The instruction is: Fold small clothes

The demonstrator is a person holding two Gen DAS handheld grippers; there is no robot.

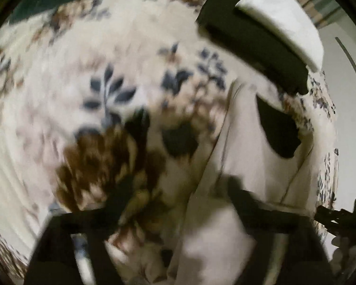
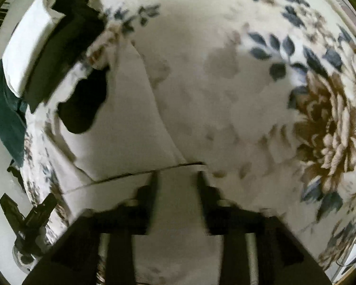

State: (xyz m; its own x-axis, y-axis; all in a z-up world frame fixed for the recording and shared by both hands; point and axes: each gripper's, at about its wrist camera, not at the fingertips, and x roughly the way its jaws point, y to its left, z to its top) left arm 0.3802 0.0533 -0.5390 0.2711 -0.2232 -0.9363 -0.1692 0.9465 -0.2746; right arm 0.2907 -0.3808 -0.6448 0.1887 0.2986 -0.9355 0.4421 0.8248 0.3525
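Observation:
A cream-white small garment (image 1: 249, 147) lies on a floral bedspread (image 1: 87, 66), with a dark opening (image 1: 280, 130) showing in it. In the right wrist view the garment (image 2: 135, 123) spreads below and left of centre, with the same dark opening (image 2: 85, 104). My left gripper (image 1: 180, 185) is open, its fingers wide apart over the garment's left edge and the bedspread. My right gripper (image 2: 178, 173) is open, its fingertips just at the garment's near hem. Both views are blurred.
A folded stack of a black piece (image 1: 251, 45) under a white piece (image 1: 282, 16) lies at the bed's edge; it also shows in the right wrist view (image 2: 59, 45). A dark green cloth (image 2: 7, 114) lies beyond. The other gripper shows at the right rim (image 1: 344, 216).

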